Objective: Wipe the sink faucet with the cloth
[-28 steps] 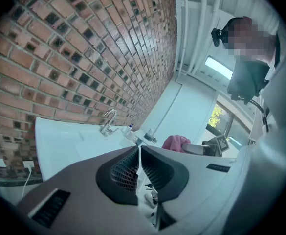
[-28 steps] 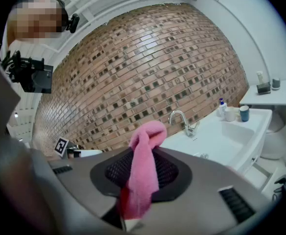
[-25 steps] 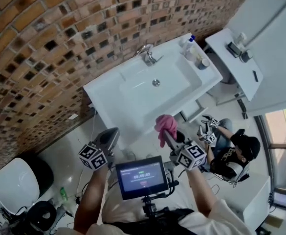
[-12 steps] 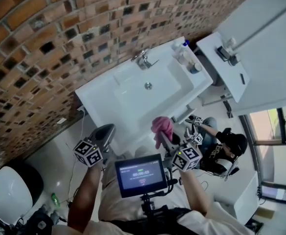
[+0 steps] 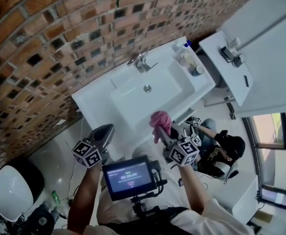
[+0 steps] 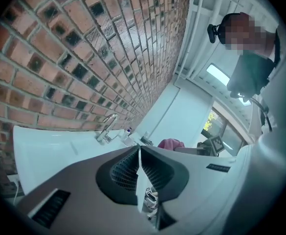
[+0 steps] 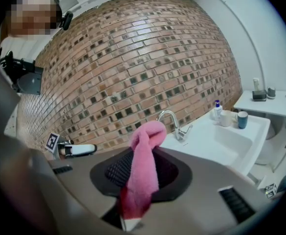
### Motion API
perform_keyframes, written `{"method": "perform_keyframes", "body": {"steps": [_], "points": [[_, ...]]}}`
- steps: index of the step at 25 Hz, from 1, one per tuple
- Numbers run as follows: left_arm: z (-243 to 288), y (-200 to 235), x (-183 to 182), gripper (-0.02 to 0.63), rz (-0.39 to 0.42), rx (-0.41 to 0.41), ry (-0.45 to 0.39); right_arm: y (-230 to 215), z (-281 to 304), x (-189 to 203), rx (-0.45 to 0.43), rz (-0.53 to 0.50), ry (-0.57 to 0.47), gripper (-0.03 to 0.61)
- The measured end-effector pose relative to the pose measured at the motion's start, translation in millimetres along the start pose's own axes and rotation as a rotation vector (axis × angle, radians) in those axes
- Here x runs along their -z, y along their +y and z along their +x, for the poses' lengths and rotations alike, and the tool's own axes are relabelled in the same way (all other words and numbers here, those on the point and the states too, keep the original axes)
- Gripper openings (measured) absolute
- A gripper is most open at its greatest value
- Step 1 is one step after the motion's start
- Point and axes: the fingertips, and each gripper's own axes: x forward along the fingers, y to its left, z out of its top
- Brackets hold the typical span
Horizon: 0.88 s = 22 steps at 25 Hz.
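The right gripper, its jaws pinching the cloth, hangs well short of the faucet at the sink's back edge, while the left gripper has its jaws together and empty; the floppy cloth may slip loose in wiping.

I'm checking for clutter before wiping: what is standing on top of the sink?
Behind the basin, the faucet; at the sink's right end, a blue-capped bottle, a white container and a dark cup. Their contents cannot be seen.
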Motion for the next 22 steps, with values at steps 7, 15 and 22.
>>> {"method": "perform_keyframes", "body": {"steps": [7,15,22], "points": [[29,9,-24,-0.003,0.004,-0.123,0.0,-58,56,-28,-0.068,0.003,0.027,0.107],[83,27,-34,-0.003,0.015,-0.214,0.036,-130,118,-34,-0.106,-0.033,0.093,0.107],[128,40,-34,-0.003,0.018,-0.255,0.077,-178,176,-24,-0.126,-0.051,0.158,0.107]]}}
